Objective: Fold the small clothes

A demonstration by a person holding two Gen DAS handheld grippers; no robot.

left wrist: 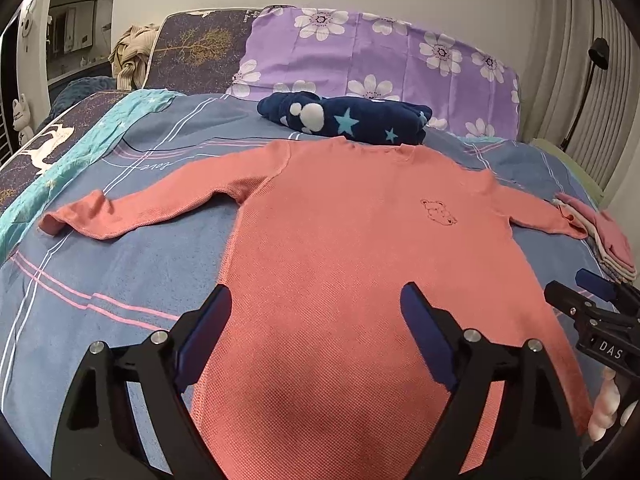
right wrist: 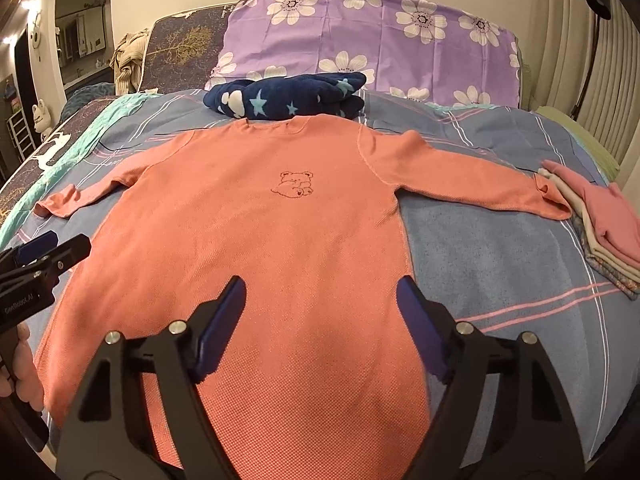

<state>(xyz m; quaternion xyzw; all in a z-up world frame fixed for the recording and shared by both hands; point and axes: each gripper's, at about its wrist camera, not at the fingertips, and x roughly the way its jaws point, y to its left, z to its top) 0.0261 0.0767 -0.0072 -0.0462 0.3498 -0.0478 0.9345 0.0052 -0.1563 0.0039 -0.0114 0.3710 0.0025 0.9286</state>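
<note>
Salmon-pink long-sleeved top (left wrist: 340,280) lies flat, front up, on the blue striped bedspread (left wrist: 100,288), both sleeves spread out to the sides, small bear outline (right wrist: 295,184) stitched on the chest. Left gripper (left wrist: 316,300) hangs over the lower body of the top, jaws spread wide, nothing between them; whether the tips touch the fabric can't be told. Right gripper (right wrist: 320,294) sits likewise over the hem area toward the top's right side edge, jaws wide apart, empty, right finger (right wrist: 420,320) over the edge where fabric meets bedspread. Each gripper shows at the side margin of the other's view, so the two are near each other, side by side at the hem end.

Ahead of both grippers, past the neckline, a folded navy fleece with stars and white blobs (left wrist: 348,118) touches or nearly touches the collar. Behind that, a purple flowered pillow (left wrist: 380,56) against the wall. Off to the right of the right gripper, just at the cuff of the right sleeve, a stack of folded small clothes (right wrist: 600,220), pink one on top. Beige garment bundle (left wrist: 130,56) far ahead-left of the left gripper, by a dark patterned mattress edge
</note>
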